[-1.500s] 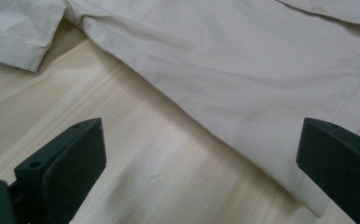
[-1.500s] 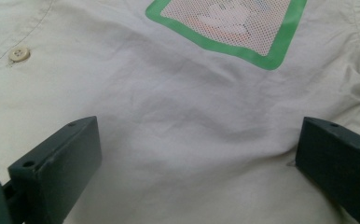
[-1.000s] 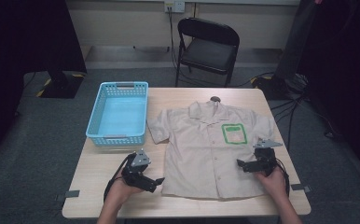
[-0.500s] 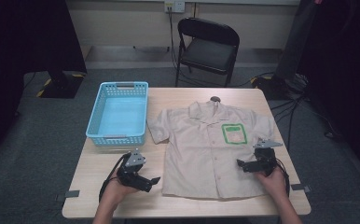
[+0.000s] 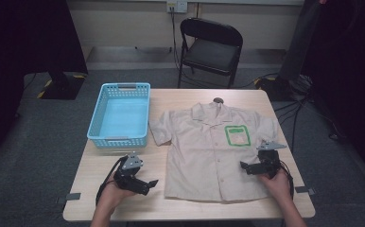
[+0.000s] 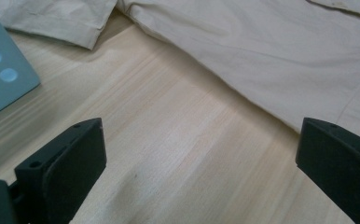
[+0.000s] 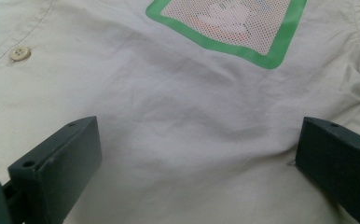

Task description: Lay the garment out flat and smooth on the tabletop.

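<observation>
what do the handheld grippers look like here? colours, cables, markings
Both the left gripper and the right gripper are black handheld units, each with a grey three-cornered plate on top and a black cable trailing back past the hand. In the gripper views the fingers are flat, blocky, matte black pads with small screw holes near the edge. Forearms look bare; no sleeves or markings visible.

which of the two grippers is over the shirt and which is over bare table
The right gripper hangs over the shirt, below its green-framed pocket. The left gripper is over bare table, beside the shirt's edge.
</observation>
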`<action>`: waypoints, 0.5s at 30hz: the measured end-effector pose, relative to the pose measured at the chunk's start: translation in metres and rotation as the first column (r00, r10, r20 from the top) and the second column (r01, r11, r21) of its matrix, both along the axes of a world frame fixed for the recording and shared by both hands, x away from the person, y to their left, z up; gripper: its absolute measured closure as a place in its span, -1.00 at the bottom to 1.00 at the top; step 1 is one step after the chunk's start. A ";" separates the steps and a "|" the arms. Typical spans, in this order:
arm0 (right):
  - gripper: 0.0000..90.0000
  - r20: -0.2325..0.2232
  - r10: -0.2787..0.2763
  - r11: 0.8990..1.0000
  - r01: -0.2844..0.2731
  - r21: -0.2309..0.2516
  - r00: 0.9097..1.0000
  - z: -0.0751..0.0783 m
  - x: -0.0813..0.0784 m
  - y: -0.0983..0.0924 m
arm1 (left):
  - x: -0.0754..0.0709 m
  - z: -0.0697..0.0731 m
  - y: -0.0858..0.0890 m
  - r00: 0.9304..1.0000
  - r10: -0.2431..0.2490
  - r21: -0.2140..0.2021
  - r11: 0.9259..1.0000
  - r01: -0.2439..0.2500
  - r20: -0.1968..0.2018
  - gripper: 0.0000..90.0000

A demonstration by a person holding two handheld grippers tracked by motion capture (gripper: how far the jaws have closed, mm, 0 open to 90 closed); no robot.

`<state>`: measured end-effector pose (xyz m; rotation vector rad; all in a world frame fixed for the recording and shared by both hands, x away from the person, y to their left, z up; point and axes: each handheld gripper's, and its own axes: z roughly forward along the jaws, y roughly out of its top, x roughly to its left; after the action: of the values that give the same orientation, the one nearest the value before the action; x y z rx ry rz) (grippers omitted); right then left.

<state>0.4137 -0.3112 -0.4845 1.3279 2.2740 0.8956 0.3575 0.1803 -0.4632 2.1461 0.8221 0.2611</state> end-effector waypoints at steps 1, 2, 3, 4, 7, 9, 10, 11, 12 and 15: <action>-1.00 0.000 0.000 1.000 0.000 0.000 1.000 0.000 0.000 0.000 | 0.000 0.000 0.001 1.000 0.002 0.000 1.000 -0.002 0.001 -0.98; -1.00 0.000 0.000 1.000 0.000 0.000 1.000 0.000 0.000 0.000 | 0.000 0.000 0.002 1.000 0.005 -0.003 1.000 -0.005 0.000 -0.97; -1.00 0.000 0.000 1.000 0.000 0.000 1.000 0.000 0.000 0.000 | 0.000 0.000 0.003 1.000 0.005 -0.002 1.000 -0.005 0.001 -0.97; -1.00 0.000 0.000 1.000 0.000 0.000 1.000 0.000 0.000 0.000 | 0.000 0.001 0.004 1.000 0.009 -0.003 1.000 -0.009 0.002 -0.97; -1.00 0.000 0.000 1.000 0.000 0.000 1.000 0.000 0.000 0.000 | 0.000 0.001 0.008 1.000 0.013 -0.003 1.000 -0.013 0.007 -0.98; -1.00 0.000 0.000 1.000 0.000 0.000 1.000 0.000 0.000 0.000 | 0.000 0.000 0.011 1.000 0.019 -0.006 1.000 -0.019 0.005 -0.97; -1.00 0.000 0.000 1.000 0.000 0.000 1.000 0.000 0.000 0.000 | 0.000 0.000 0.012 1.000 0.021 -0.004 1.000 -0.021 0.003 -0.97; -1.00 0.000 0.000 1.000 0.000 0.000 1.000 0.000 0.000 0.000 | 0.000 0.000 0.013 1.000 0.025 -0.007 1.000 -0.025 0.002 -0.97; -1.00 0.000 0.000 1.000 0.000 0.000 1.000 0.000 0.000 0.000 | 0.001 0.000 0.014 1.000 0.026 -0.006 1.000 -0.026 0.005 -0.97; -1.00 0.000 0.000 1.000 0.000 0.000 1.000 0.000 0.000 0.000 | 0.000 0.000 0.017 0.999 0.035 -0.012 0.999 -0.035 0.005 -0.98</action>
<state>0.4136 -0.3113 -0.4845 1.3272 2.2741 0.8957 0.3577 0.1976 -0.4631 2.1205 0.8563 0.2785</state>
